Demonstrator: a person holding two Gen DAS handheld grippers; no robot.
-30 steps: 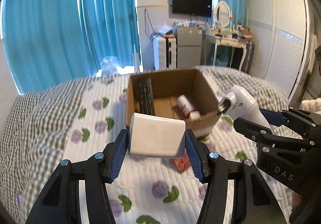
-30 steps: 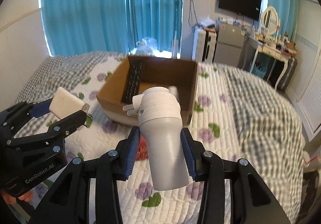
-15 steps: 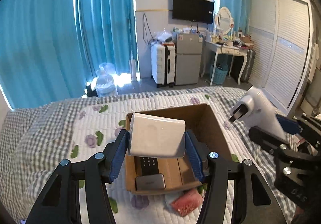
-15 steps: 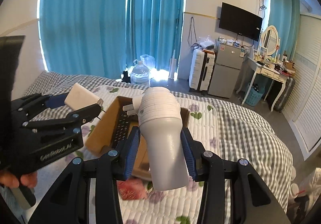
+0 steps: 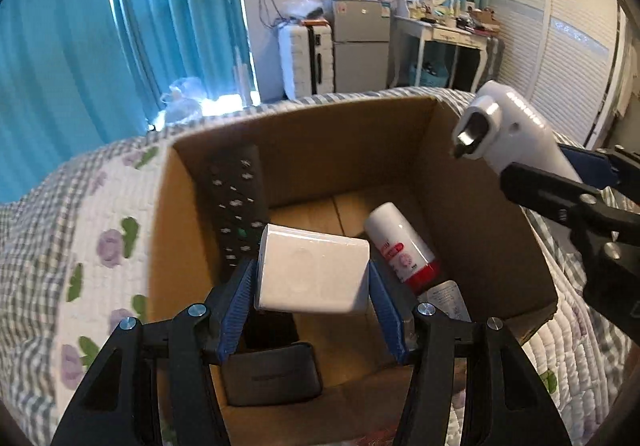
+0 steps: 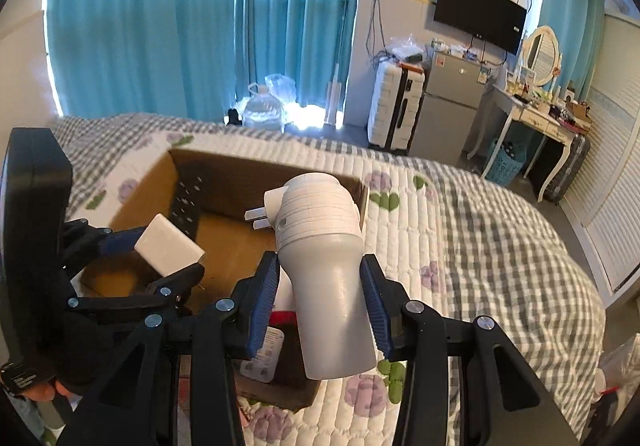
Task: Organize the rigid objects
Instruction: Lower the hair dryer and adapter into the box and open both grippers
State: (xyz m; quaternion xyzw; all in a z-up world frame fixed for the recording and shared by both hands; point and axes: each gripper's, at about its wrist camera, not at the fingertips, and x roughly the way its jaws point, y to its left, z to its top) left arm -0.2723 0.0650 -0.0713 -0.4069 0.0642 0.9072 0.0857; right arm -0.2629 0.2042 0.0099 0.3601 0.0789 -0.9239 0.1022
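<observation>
Sitting between left jaws: white charger (image 5: pixel 314 272).

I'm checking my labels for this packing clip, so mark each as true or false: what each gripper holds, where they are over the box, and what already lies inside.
1. The left gripper is clamped on a white rectangular block. True.
2. The right gripper is open with nothing in it. False: it grips a white plug-in device whose metal prongs point left.
3. The cardboard box is bare inside. False: it holds a black remote, a white bottle with a red cap and a dark flat case.
4. The block is held over the box opening. True.
5. The box stands on a wooden table. False: it sits on a quilted bedspread.
</observation>
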